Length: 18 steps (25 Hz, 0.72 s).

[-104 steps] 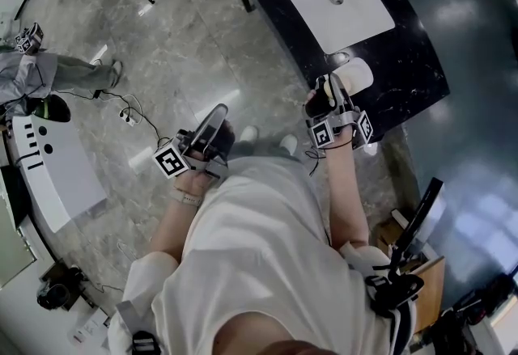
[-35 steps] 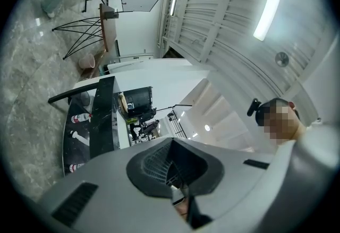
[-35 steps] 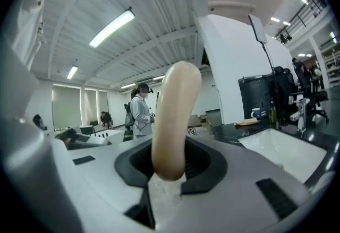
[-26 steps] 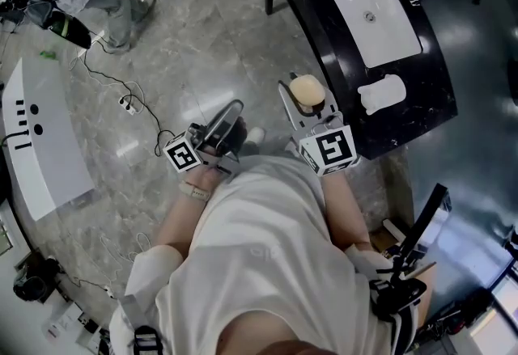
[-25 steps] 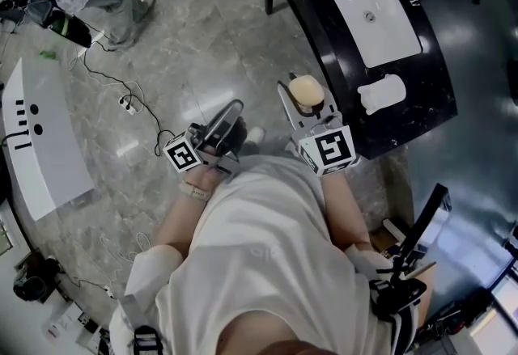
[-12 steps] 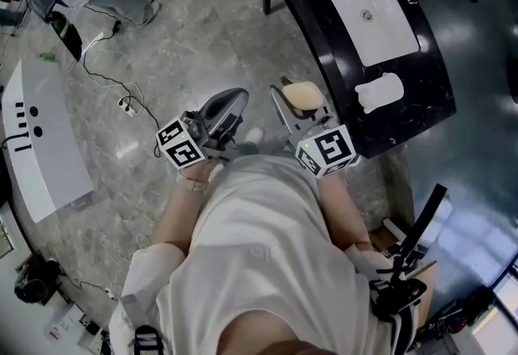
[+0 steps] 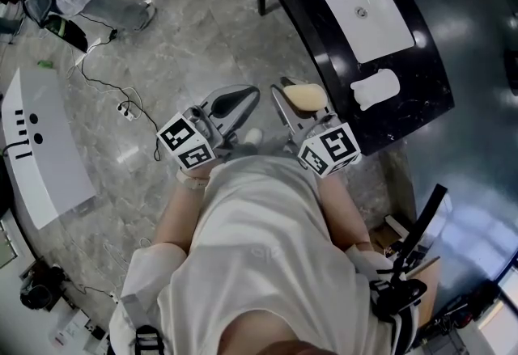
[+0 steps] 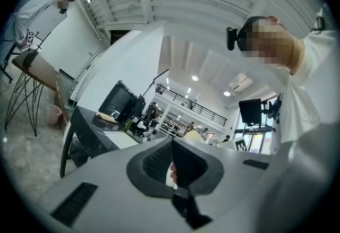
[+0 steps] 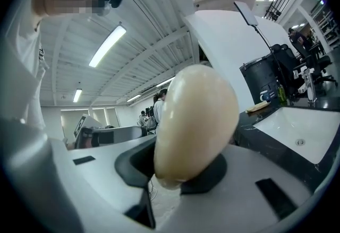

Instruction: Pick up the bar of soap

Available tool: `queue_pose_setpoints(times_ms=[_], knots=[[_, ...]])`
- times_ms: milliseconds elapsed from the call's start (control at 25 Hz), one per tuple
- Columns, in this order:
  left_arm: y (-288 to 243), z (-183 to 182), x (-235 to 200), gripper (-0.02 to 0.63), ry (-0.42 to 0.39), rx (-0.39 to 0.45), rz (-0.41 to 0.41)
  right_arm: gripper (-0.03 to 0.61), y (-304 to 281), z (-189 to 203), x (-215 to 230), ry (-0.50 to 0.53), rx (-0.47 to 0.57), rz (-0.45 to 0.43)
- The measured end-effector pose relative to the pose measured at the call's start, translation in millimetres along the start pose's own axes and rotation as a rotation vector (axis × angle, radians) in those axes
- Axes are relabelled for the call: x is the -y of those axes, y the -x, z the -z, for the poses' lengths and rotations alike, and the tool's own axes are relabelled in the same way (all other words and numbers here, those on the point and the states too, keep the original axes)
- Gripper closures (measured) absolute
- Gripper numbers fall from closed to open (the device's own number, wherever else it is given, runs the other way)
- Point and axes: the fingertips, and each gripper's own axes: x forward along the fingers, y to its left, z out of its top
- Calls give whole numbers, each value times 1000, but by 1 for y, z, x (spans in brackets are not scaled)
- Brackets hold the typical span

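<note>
Right claw clenched on bar of soap, pointing upward; left claw closed.

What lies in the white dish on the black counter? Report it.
Nothing shows in the white dish; it looks bare. The bar of soap is clamped in the right gripper, off the counter. Anything beneath the dish is covered.

Bar of soap off its white dish, now in the right hand-held gripper, seemingly mid-air.
</note>
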Motion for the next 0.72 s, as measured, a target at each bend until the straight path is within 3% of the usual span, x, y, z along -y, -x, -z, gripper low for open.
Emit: queue_pose_setpoints(times_ms=[720], knots=[[-3, 3, 1, 607, 24, -4, 0, 471, 2, -2, 2, 9, 8, 5]])
